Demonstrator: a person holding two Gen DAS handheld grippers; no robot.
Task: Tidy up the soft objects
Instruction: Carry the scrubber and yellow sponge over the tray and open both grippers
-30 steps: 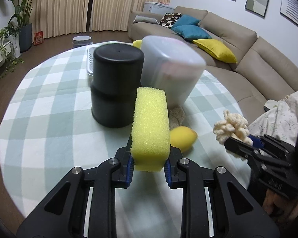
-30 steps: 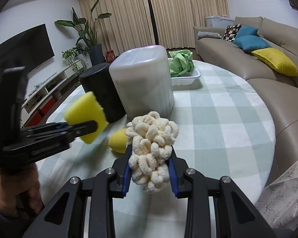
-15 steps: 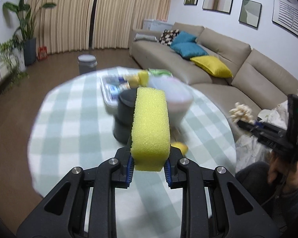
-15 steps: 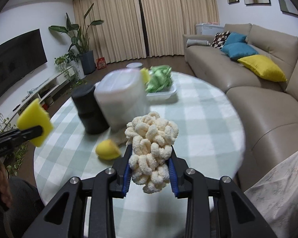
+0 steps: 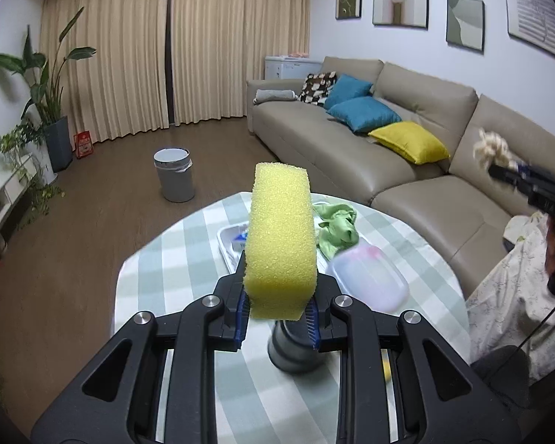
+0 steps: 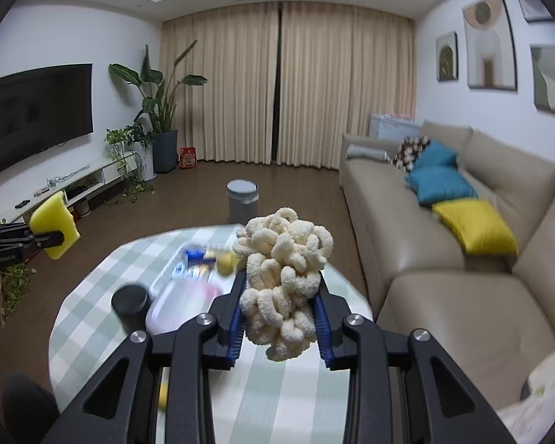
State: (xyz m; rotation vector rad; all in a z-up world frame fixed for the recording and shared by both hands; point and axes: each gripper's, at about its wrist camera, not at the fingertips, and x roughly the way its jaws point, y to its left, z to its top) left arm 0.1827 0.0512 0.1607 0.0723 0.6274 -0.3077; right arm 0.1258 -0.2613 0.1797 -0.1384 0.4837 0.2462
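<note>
Left gripper (image 5: 279, 314) first: its jaws are clamped on the yellow sponge (image 5: 279, 238), which stands upright between the blue pads and reaches well past the fingertips. Below and beyond it sits the round checked table (image 5: 166, 259), with a black cylinder (image 5: 290, 347) right under the fingertips, a translucent white container (image 5: 366, 281) just to the right of them, and further ahead a white tray (image 5: 227, 238) with a green cloth (image 5: 336, 225) at its right end. Off at the far right edge, level with the sponge's top, the other tool shows with its pale bundle.

Now the right gripper (image 6: 281, 318): jaws pressed in on the cream chenille bundle (image 6: 283, 277), a loopy mass bulging above and below the pads. Ahead and to the left of its fingertips lie the tray, blurred, with a small yellow ball (image 6: 225, 262) in it, then the container and the black cylinder further left. The sponge appears at the far left, held out over the floor.

Against a second ago, both tools have come up a good way: the cylinder and container, which then stood tall right in front of the fingers, now sit low beneath them, and the whole table edge, the sofa (image 6: 444, 259), the grey bin (image 6: 242, 199) and the curtains have come into view. Both grips are unchanged.
</note>
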